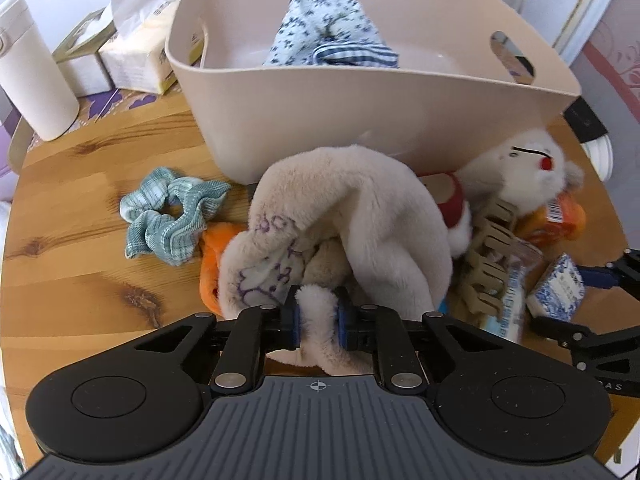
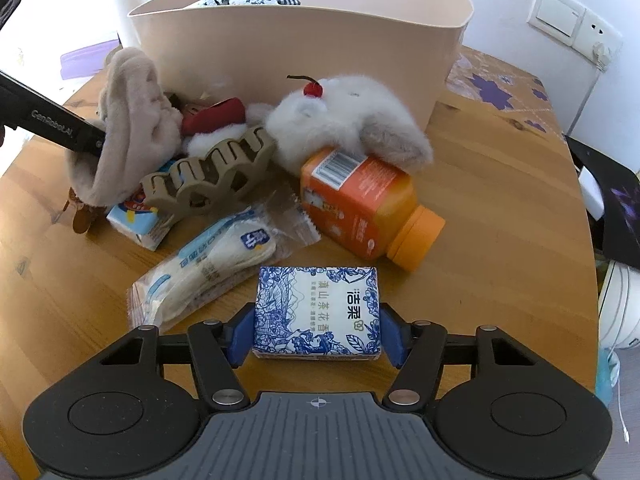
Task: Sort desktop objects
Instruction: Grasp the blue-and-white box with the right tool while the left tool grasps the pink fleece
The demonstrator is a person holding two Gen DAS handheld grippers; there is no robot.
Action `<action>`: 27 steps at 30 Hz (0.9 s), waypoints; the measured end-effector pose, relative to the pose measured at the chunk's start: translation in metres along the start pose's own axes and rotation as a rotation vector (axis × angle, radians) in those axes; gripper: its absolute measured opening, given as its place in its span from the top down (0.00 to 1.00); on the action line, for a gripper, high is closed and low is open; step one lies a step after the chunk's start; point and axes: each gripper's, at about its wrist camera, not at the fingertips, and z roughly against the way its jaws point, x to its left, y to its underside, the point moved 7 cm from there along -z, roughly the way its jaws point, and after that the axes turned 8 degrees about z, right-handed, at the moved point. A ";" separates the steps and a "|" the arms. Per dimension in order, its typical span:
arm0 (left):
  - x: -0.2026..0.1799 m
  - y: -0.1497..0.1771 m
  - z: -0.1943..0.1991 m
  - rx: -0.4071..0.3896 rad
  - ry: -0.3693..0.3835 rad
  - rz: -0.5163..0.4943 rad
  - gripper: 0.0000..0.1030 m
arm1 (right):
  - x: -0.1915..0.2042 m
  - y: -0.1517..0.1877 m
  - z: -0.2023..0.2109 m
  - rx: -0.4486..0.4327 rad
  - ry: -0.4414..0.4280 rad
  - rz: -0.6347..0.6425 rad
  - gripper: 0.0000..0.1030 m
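My left gripper (image 1: 318, 322) is shut on a fold of a beige plush item (image 1: 344, 216), held in front of the beige bin (image 1: 280, 92); it also shows in the right wrist view (image 2: 132, 128). My right gripper (image 2: 318, 338) is shut on a blue-and-white tissue pack (image 2: 320, 312) resting on the wooden table (image 2: 500, 208). A white plush toy (image 2: 348, 120), an orange bottle (image 2: 360, 204), a tan hair claw (image 2: 208, 176), a wrapped snack packet (image 2: 216, 256) and a small carton (image 2: 138, 220) lie in a pile before the bin. A teal scrunchie (image 1: 172, 212) lies left.
The bin holds patterned blue-and-white cloth (image 1: 328, 28). A white tumbler (image 1: 32, 72) and tissue boxes (image 1: 132, 48) stand at the back left. A wall socket (image 2: 576, 24) is at the right. A white fan-like object (image 2: 620, 312) stands off the table's right edge.
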 end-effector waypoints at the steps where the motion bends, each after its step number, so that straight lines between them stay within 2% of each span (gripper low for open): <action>1: -0.001 0.000 0.002 -0.004 0.006 -0.007 0.85 | 0.000 0.001 0.002 -0.002 -0.002 -0.009 0.42; 14: 0.000 0.001 0.037 -0.046 0.086 -0.042 0.87 | -0.010 -0.002 0.041 -0.093 0.043 -0.077 0.42; 27: -0.006 -0.006 0.079 -0.134 0.155 -0.094 0.88 | -0.008 -0.016 0.062 -0.161 0.067 -0.093 0.42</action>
